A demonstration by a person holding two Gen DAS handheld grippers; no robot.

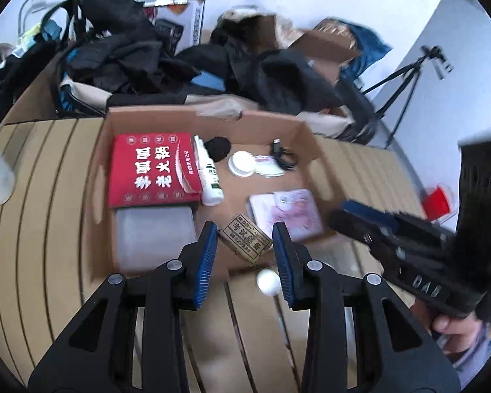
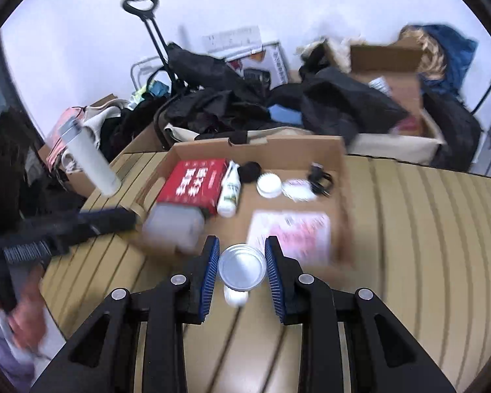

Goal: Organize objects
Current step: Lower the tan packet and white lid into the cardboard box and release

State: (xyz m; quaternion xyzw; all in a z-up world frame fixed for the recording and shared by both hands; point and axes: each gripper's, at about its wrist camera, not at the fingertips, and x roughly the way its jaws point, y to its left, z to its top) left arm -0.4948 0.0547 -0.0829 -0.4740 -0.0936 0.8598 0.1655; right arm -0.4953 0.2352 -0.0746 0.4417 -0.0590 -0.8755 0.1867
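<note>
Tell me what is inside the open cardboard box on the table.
Inside the cardboard box: a red box, a white spray bottle, a round white container, a black cable, a pink packet, and a translucent plastic container partly hidden under the red box.

Desk (image 1: 42, 177): tan slatted top with dark grooves, filling the near part of both views.

Lying directly on it is a shallow open cardboard box (image 1: 209, 121), sitting toward the far middle of the surface; its far wall is standing upright.

A white cylindrical bottle (image 2: 91, 163) is showing tilted over the desk's far-left corner; contact with the surface cannot be told.

A small red item (image 1: 437, 201) is sitting at the right edge of the desk, blurred.

Beyond the far edge, dark clothing (image 2: 232, 104) and more cartons are piling up; whether they are resting on the desk cannot be told.
</note>
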